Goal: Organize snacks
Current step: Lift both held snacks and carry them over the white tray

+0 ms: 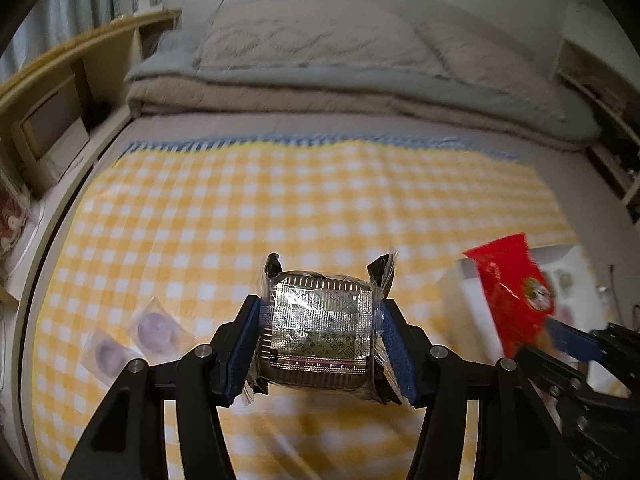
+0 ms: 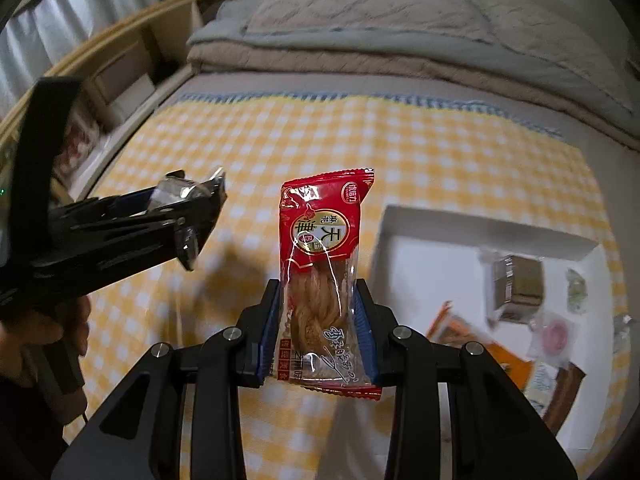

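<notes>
Left tool (image 1: 320,336) clamps a foil-wrapped snack (image 1: 320,328) above the bed; right tool (image 2: 320,328) clamps a red twist packet (image 2: 324,276) near the white tray (image 2: 416,240). Both seem light, crinkly, crushable; grip their flanks gently.

The red snack packet (image 2: 320,280) bears a round label with the large characters 天津 and smaller 麻花 beside them. A small red logo sits near its top corner, too small to read. The silver-wrapped snack (image 1: 320,328) carries fine print, unreadable.
</notes>
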The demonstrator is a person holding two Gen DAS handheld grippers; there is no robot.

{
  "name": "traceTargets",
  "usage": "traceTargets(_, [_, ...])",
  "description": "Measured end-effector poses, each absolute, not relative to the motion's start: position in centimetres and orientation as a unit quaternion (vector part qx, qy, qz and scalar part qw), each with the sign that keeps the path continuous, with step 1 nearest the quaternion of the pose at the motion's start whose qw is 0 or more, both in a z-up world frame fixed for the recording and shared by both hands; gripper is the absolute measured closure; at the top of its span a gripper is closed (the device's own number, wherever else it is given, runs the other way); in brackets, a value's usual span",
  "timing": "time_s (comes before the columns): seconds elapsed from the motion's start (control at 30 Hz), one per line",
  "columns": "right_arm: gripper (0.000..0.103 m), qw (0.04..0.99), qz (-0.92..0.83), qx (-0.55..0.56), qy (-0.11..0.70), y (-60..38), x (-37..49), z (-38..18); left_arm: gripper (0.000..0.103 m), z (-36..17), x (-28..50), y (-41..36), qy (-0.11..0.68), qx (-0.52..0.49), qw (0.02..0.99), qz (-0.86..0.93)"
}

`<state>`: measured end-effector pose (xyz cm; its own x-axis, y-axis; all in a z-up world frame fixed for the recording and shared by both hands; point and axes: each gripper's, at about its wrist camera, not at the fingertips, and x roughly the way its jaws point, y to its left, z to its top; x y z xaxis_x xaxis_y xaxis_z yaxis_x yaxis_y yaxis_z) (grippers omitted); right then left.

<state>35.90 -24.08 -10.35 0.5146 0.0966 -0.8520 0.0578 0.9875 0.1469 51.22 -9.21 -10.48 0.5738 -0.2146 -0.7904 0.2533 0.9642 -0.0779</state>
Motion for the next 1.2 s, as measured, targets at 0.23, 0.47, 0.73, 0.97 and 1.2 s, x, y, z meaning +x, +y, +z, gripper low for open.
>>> traceTargets(0.23, [0.068, 0.873, -0.012, 0.092, 0.48, -27.5, 34.1, -8.7, 0.046, -8.1, 47.8, -10.4, 0.433, 0.009, 0.885, -0.171])
traceTargets(0.47, [0.068, 0.854, -0.009, 0.098, 0.511, -30.4, 32.1, -10.4, 0.046, -7.6, 46.7, -12.6, 0.443, 0.003, 0.874, -0.2])
traceTargets(0.73, [0.068, 0.809, 0.038, 0.097, 0.578, -30.4, 30.9, -15.7, 0.046, -8.5, 47.8, -15.7, 0.464, -0.007, 0.859, -0.215])
traceTargets(0.97, [0.068, 0.784, 0.074, 0.128, 0.603, -30.5, 31.4, -18.9, 0.046, -10.3, 49.6, -18.3, 0.48, -0.018, 0.847, -0.226])
traceTargets(1.2, [0.068, 0.79, 0.023, 0.165, 0.591, -34.4, 32.3, -19.6, 0.046, -12.1, 50.7, -21.2, 0.483, -0.018, 0.84, -0.247])
